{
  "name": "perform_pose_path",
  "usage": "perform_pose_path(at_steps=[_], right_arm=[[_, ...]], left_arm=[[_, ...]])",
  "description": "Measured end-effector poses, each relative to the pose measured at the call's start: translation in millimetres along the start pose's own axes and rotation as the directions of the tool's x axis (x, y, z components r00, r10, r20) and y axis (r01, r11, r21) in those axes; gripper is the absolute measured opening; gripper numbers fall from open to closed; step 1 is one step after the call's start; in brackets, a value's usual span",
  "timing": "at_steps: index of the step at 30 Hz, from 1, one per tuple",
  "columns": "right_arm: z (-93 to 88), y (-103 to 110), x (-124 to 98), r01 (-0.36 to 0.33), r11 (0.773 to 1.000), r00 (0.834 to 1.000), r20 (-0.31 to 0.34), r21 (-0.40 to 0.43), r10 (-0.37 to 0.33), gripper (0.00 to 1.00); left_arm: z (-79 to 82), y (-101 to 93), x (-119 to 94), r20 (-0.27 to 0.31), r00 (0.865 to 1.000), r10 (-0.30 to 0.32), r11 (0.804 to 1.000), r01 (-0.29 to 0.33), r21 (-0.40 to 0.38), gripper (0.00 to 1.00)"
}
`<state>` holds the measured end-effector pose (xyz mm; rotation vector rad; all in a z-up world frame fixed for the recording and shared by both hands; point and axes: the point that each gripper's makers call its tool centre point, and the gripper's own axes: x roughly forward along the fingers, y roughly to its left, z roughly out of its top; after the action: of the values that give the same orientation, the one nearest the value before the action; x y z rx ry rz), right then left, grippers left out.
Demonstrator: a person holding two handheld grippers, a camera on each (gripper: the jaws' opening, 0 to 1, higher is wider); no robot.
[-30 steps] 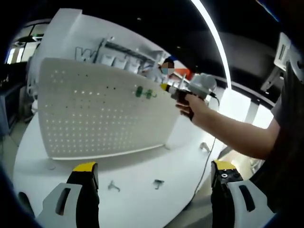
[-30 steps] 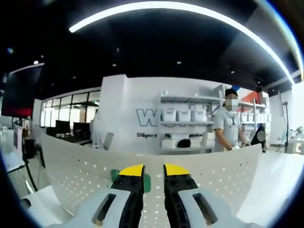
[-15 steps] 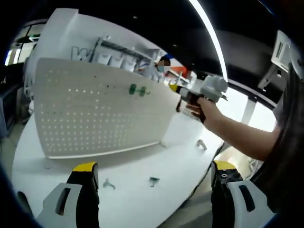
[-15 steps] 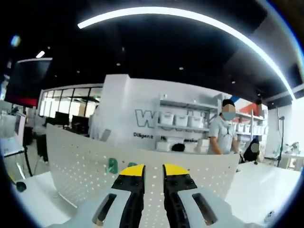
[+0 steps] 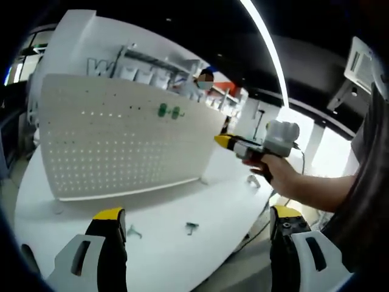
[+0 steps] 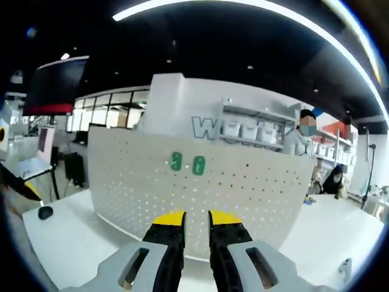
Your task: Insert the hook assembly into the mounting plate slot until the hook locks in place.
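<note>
A white perforated mounting plate [image 5: 121, 146] stands upright on the white table [image 5: 182, 255]. Two green hook pieces [image 5: 168, 111] hang side by side in its upper holes; the right gripper view shows them as green hook pieces [image 6: 187, 163] on the plate [image 6: 182, 188]. My left gripper [image 5: 197, 214] stands wide open low over the table with nothing between its jaws. My right gripper [image 5: 226, 141], held in a hand, hovers off the plate's right end, well away from the hooks. In its own view the right gripper [image 6: 196, 220] is shut with nothing in it.
Loose metal hooks lie on the table: one metal hook [image 5: 192, 227], a second hook [image 5: 132, 231], a third hook [image 5: 252, 180]. A small dark object [image 6: 44, 212] sits left of the plate. A person [image 6: 307, 137] stands behind it by shelves. The table edge [image 5: 243, 234] runs close on the right.
My right gripper has drawn back from the plate, moving right and down, leaving the green hooks hanging on it. The left gripper has stayed open.
</note>
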<state>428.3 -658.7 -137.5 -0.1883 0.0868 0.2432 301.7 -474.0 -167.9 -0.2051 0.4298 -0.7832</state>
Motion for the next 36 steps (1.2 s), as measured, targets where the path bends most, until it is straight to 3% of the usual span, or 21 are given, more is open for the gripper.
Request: perform_pose_path(at_steps=[3,15,23,36], right_arm=[[-12.5,12,-8,-0.032,0.999,0.999,-0.019,0.044,0.033,0.13],[-61.8,40,-50,-0.1,0.995,0.986,-0.134,0.025,0.102,0.13],[-78.1,55,-68,-0.131,0.991,0.976,-0.174,0.016,0.132,0.13],[-101.7,105,-89,-0.249,0.968,0.94,-0.238,0.019,0.246,0.13]], left_arm=[[-1.2,0.0,-2,0.002,1.0,0.004,1.0,-0.004,-0.002,1.0],[-16.5,-2.6,-4,-0.006,1.0,0.01,0.999,-0.01,-0.032,1.0],[-22.3,-1.3,-6,-0.014,1.0,0.014,0.999,-0.015,-0.038,1.0],[-22.2,-0.7,-8,-0.017,1.0,0.015,0.999,-0.015,-0.035,1.0]])
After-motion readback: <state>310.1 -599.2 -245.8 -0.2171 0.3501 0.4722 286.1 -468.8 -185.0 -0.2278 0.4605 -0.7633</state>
